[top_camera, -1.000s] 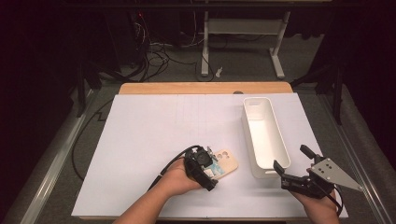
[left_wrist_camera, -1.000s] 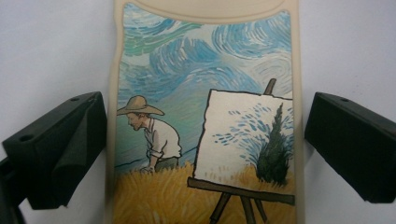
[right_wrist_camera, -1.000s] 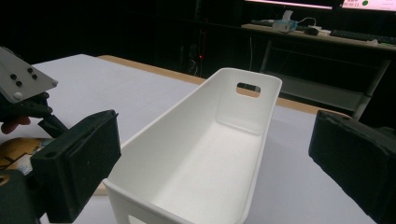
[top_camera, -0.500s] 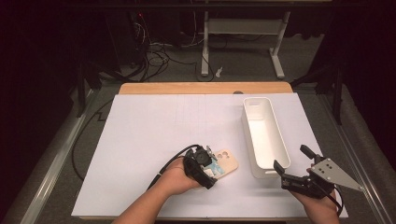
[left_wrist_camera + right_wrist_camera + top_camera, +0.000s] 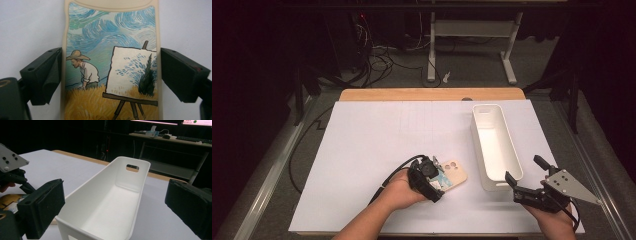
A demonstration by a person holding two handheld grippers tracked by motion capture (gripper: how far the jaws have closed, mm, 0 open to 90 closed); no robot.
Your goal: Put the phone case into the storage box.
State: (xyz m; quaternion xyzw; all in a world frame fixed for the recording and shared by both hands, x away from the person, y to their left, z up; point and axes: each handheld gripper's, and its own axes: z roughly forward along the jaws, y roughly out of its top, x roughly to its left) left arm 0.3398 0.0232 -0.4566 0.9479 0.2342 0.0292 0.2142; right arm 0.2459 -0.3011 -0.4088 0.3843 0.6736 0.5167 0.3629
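Comparing this moment with the one a second back, almost nothing has shifted: the left gripper point(image 5: 428, 176) still sits over the phone case point(image 5: 111, 62) near the front edge of the tabletop point(image 5: 377, 135), its jaws spread to either side of the case's long edges and seemingly just clear of them. The right gripper point(image 5: 524, 186) waits released at the front right corner, facing the empty white bin point(image 5: 112, 202) just beside the case. By my judgement a grasp is being lined up, with the bin a likely destination.
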